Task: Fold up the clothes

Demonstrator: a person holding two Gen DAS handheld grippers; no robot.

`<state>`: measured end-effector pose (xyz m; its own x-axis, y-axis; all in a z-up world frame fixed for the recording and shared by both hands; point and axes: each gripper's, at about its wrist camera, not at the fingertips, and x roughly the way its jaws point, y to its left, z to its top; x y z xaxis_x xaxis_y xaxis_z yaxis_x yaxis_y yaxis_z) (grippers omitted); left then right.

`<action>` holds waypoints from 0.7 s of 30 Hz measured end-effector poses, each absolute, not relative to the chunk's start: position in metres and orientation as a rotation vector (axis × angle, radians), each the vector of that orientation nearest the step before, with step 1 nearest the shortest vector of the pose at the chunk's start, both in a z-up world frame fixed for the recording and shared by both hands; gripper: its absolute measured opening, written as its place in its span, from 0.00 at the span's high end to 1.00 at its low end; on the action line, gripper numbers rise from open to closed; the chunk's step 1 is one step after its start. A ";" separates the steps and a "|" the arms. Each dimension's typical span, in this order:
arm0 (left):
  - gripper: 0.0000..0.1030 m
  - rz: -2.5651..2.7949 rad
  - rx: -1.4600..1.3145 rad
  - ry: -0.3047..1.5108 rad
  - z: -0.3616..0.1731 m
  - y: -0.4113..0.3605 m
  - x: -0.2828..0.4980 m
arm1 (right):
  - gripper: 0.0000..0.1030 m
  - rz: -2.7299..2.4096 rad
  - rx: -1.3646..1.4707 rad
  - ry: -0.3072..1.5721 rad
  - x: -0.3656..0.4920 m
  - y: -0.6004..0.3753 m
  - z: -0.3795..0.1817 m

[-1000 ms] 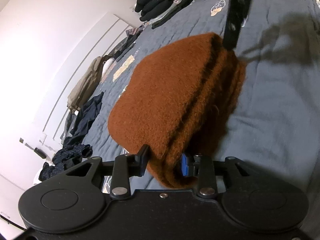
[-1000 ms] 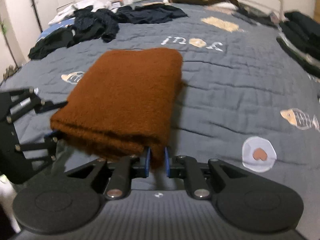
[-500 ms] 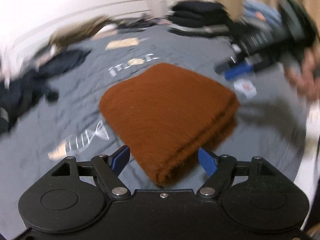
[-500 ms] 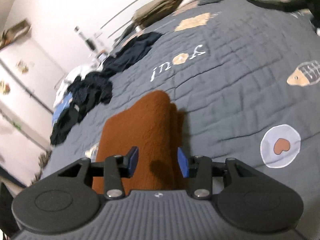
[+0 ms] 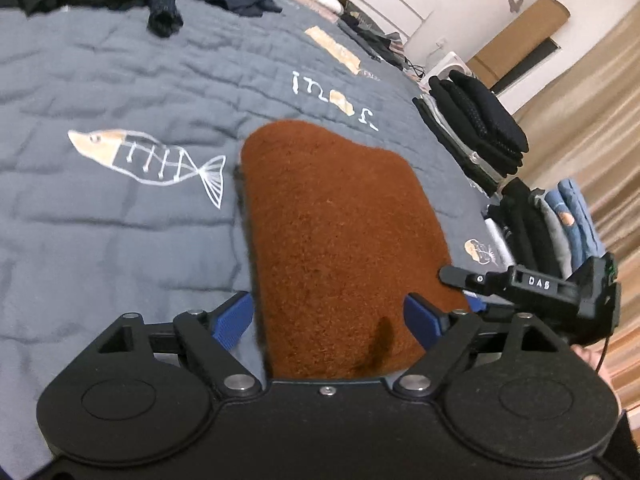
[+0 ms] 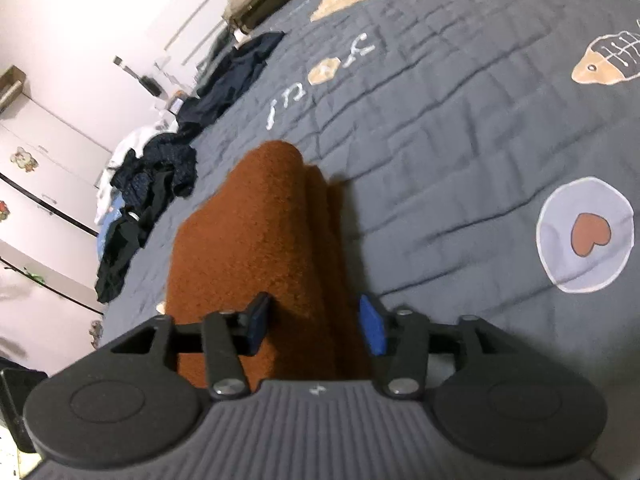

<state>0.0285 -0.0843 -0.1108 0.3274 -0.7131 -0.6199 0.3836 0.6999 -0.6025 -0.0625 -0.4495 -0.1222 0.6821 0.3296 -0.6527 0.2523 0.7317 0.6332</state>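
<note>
Two grippers angle downward over a folded rust-brown sweater (image 5: pixel 340 232) lying flat mid-bed on the grey quilt (image 5: pixel 100 240). Left gripper (image 5: pixel 328 316) straddles its near end, jaws just spread wide, pads clear of the knit. Right gripper (image 6: pixel 316 324), also just opening, brackets the stacked fold edge without pressing.

black left gripper (image 5: pixel 327 320) and grey-ribbed right gripper (image 6: pixel 316 326), blue-padded jaws, silver screws
</note>
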 end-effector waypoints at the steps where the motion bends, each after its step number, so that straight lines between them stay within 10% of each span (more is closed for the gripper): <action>1: 0.21 -0.744 -0.394 1.011 -0.113 -0.084 0.030 | 0.45 0.049 0.766 0.852 -0.062 -0.449 -0.124; 15: 0.18 -0.774 -0.484 1.117 -0.151 -0.100 0.041 | 0.28 0.081 0.794 0.903 -0.064 -0.451 -0.138; 21: 0.44 -0.778 -0.512 1.092 -0.153 -0.105 0.041 | 0.28 0.080 0.812 0.898 -0.063 -0.452 -0.139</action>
